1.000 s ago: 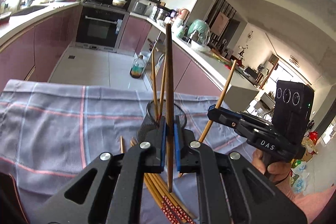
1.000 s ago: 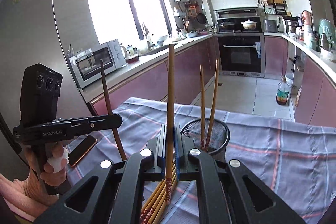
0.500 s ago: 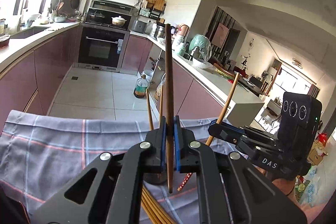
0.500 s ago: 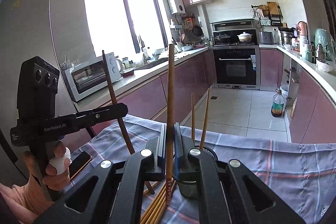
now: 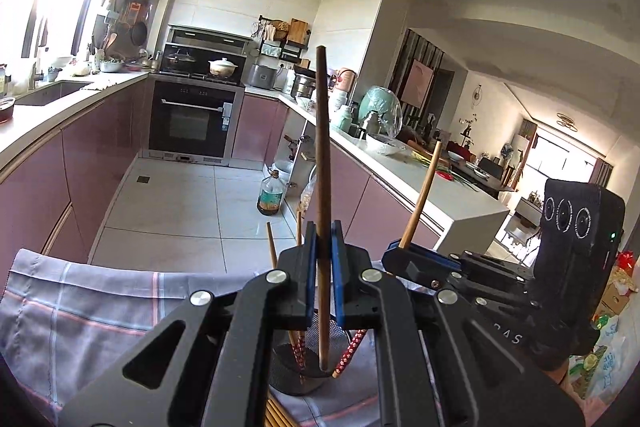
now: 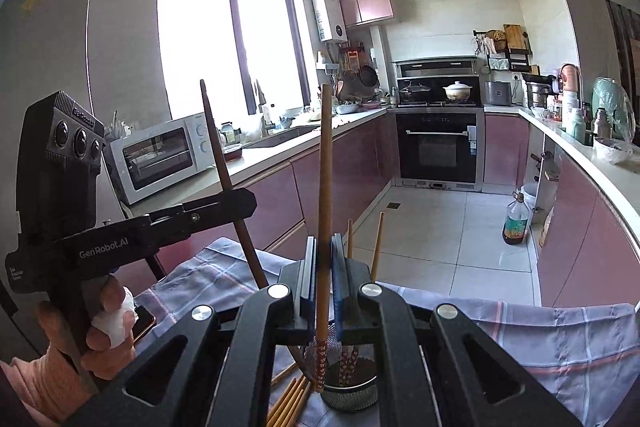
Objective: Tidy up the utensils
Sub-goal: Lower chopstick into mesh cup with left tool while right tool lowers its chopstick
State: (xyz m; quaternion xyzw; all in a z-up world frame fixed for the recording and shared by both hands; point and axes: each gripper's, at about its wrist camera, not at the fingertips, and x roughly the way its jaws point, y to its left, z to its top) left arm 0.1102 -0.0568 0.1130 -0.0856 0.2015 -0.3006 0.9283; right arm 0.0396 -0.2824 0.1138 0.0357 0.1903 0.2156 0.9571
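Two grippers, each clamping one upright chopstick: left gripper (image 5: 323, 279) a dark wooden chopstick (image 5: 322, 163), right gripper (image 6: 323, 279) a pale bamboo chopstick (image 6: 325, 187). Both tips enter the round mesh holder (image 6: 352, 393), beside two chopsticks (image 6: 376, 247).

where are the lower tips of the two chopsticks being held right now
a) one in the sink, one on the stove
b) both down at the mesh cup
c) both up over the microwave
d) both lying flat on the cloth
b: each hand-held gripper, left and right, is shut on an upright chopstick, the dark chopstick and the light chopstick, whose tips reach down to the mesh cup.
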